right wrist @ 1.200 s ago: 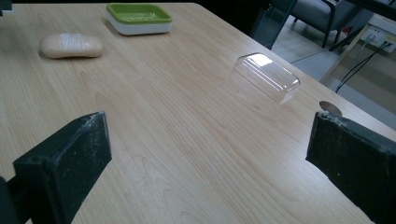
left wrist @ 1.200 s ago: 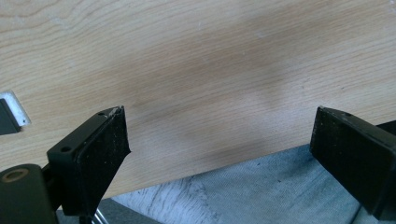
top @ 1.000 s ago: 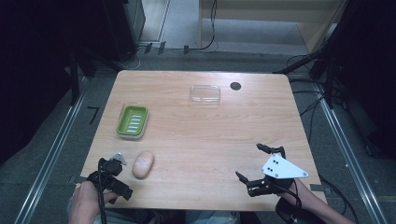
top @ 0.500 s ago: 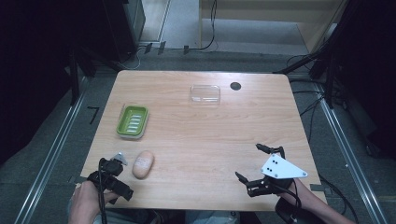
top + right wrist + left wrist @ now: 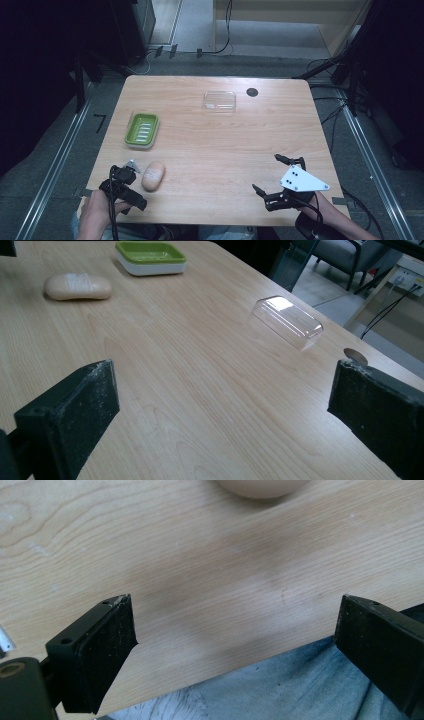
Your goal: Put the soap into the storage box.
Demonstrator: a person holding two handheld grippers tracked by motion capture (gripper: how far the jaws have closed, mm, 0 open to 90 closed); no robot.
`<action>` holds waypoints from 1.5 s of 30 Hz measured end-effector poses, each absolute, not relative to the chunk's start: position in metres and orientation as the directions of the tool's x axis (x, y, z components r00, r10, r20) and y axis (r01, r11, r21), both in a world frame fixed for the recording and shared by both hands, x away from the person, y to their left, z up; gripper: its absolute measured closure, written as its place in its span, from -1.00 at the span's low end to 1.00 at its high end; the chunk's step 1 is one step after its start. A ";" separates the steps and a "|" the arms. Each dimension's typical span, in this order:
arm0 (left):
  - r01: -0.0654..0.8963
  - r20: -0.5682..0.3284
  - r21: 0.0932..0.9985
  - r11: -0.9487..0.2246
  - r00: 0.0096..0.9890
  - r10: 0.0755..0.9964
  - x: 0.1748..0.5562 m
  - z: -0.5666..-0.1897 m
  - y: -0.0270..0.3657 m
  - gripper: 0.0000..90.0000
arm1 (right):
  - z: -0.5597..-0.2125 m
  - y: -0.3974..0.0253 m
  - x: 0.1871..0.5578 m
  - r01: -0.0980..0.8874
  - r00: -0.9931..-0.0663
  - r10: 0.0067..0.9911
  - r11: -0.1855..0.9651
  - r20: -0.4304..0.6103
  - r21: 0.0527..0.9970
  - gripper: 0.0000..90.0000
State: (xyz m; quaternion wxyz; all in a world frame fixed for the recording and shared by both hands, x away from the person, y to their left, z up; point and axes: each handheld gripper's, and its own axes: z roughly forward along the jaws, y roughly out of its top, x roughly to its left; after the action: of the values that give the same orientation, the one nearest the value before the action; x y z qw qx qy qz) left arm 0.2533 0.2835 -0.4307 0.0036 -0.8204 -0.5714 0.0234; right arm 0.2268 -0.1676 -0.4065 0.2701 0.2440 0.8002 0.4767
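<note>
A wooden table holds a green soap dish near its left edge, a clear plastic lid toward the far side beside a small dark disc, and a pale bar of soap near the front left corner. The right gripper hovers over the front right corner, jaws spread wide with nothing between them. The left gripper, jaws likewise wide apart and empty, sits at the table's front edge just beside the soap.
</note>
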 end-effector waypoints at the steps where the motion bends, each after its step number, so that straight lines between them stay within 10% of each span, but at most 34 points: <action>1: 0.938 -0.037 -0.029 -0.346 0.345 0.938 0.254 -0.431 0.282 -0.92 | -0.407 -0.167 0.227 0.134 -0.734 0.649 0.428 -0.200 0.894 -1.00; 45: 0.928 -0.071 0.033 -0.370 0.372 0.926 0.306 -0.431 0.254 -0.92 | -0.407 -0.168 0.227 0.135 -0.732 0.651 0.425 -0.199 0.895 -1.00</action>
State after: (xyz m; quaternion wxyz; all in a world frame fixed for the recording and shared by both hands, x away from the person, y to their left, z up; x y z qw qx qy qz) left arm 0.3057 0.2545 -0.4307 -0.0338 -0.8274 -0.5602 0.0202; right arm 0.2272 -0.1677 -0.4068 0.2709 0.2457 0.7993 0.4767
